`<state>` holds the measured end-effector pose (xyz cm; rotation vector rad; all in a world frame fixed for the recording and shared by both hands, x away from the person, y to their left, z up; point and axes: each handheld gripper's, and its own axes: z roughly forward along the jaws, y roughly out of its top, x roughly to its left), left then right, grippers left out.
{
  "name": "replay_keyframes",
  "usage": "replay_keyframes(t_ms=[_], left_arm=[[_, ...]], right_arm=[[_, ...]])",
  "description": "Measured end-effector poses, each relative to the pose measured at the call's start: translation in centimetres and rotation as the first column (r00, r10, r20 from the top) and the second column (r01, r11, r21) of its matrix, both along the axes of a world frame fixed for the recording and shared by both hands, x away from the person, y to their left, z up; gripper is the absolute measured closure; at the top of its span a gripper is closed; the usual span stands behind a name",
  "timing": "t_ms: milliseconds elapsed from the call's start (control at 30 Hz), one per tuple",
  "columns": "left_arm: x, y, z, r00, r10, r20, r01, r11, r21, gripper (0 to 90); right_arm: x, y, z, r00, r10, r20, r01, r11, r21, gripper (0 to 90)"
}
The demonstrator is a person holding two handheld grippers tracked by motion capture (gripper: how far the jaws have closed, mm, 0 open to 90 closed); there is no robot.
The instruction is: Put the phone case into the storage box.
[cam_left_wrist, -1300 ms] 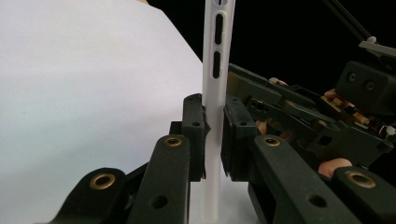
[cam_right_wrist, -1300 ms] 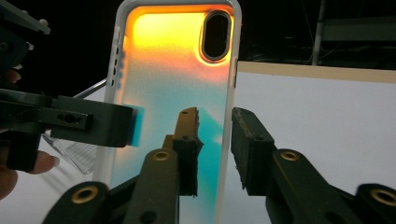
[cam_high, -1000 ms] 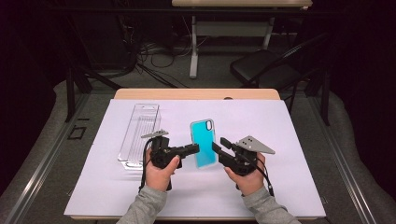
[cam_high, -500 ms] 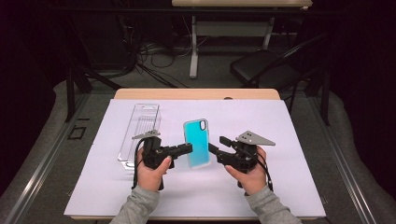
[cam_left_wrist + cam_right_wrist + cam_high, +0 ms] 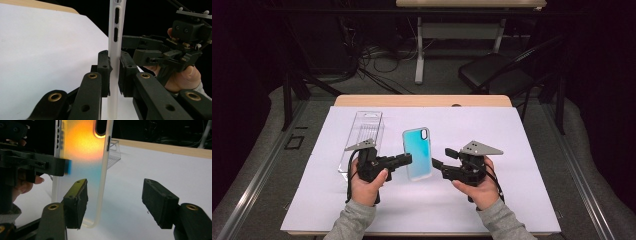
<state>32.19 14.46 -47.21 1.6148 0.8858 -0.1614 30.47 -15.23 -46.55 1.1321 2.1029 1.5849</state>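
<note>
A translucent phone case (image 5: 417,152), teal shading to orange, stands upright above the white sheet. My left gripper (image 5: 406,159) is shut on its left edge; in the left gripper view both pads press the thin white edge of the case (image 5: 115,37) at the gripper (image 5: 114,72). My right gripper (image 5: 441,157) sits just right of the case with its jaws apart. They have just been opening, and nothing is between the pads (image 5: 117,202). The case (image 5: 82,152) stands slightly beyond its left pad.
A clear plastic box (image 5: 364,132) lies at the left on the white sheet (image 5: 522,130), which covers a wooden table (image 5: 422,101). Behind the table are a black chair (image 5: 492,75), cables and a table leg on the dark floor.
The right gripper's jaws have opened and let go of the case. The left gripper has carried the case a little to the left. The right hand stays where it was.
</note>
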Motion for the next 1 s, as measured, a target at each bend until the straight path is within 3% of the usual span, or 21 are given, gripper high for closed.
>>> replay_keyframes(t_ms=[67, 200, 500, 700, 933, 1000], left_arm=[[-0.1, 0.1, 0.0, 1.0, 0.0, 0.004, 0.0, 1.0, 0.002, 81.3], [-0.3, 0.3, 0.0, 0.9999, -0.002, 0.012, 0.002, 1.0, 0.0, 81.4], [-0.8, 0.9, 0.2, 0.9991, 0.0, 0.042, 0.0, 1.0, 0.009, 81.4], [-0.9, 1.3, 0.3, 0.9987, -0.003, 0.051, 0.003, 0.9999, 0.012, 81.3], [-1.2, 1.5, 0.4, 0.998, -0.009, 0.063, 0.008, 0.9999, 0.009, 81.4], [-1.2, 1.5, 0.4, 0.9975, -0.011, 0.069, 0.011, 0.9999, 0.012, 81.4]], right_arm=[[0.0, 0.1, -0.1, 0.9994, 0.028, -0.022, -0.028, 0.9995, -0.013, 44.0], [-0.2, 0.2, -0.4, 0.9986, 0.052, -0.008, -0.053, 0.9978, -0.041, 51.5], [-0.4, -0.2, -0.2, 0.9975, 0.07, 0.005, -0.07, 0.9973, -0.024, 58.9], [-0.4, -0.3, -0.1, 0.9936, 0.112, -0.013, -0.112, 0.9937, -0.005, 54.4], [-0.5, -0.3, 0.1, 0.989, 0.138, 0.054, -0.137, 0.9904, -0.02, 48.8], [-0.5, -0.3, 0.1, 0.9891, 0.139, 0.048, -0.138, 0.9902, -0.022, 47.7]])
